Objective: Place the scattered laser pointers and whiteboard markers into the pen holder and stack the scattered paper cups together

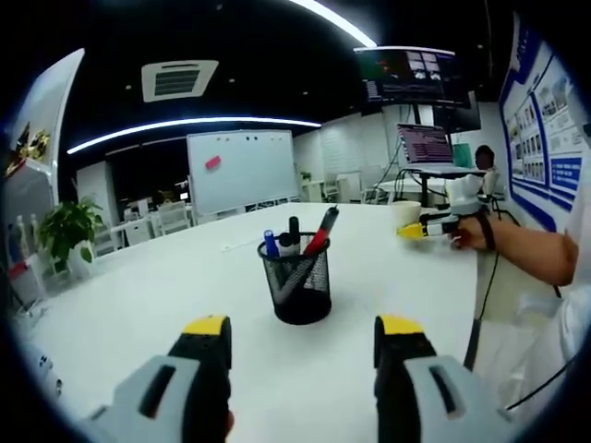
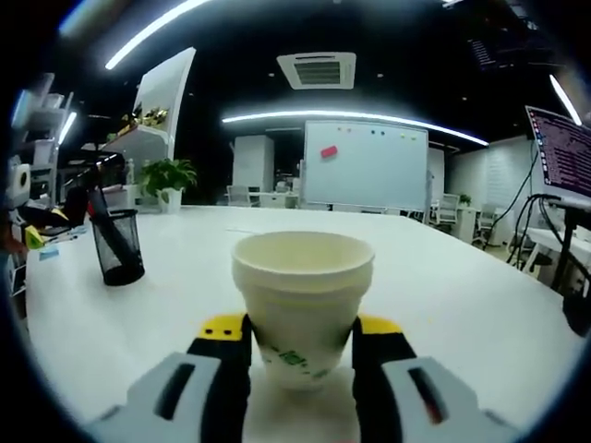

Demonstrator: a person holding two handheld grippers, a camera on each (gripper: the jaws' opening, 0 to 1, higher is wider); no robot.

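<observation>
Left tool (image 1: pixel 302 337): yellow-tipped black jaws set wide apart, nothing between them, hovering over the white surface (image 1: pixel 148 295).

Black wire-mesh pen holder (image 1: pixel 296 288): upright on the surface just ahead of the left tool. Contents standing in it: a blue-capped marker (image 1: pixel 271 244), a black marker (image 1: pixel 294 231) and a red-and-black marker (image 1: pixel 322 230) leaning to the right. In the right gripper view the holder (image 2: pixel 118 247) stands well apart from the cup, off to the left.

Right tool (image 2: pixel 301 335): jaws closed against both sides of a white paper cup (image 2: pixel 301 305), upright, mouth open, green print low on its wall; the cup appears to rest on the surface (image 2: pixel 462 305), though its base is hidden. In the left gripper view this tool (image 1: pixel 427 228) is at far right, held by a person's hand (image 1: pixel 473 231).

Background: wheeled whiteboard (image 1: pixel 242 169) and a potted green plant (image 1: pixel 66 231).
</observation>
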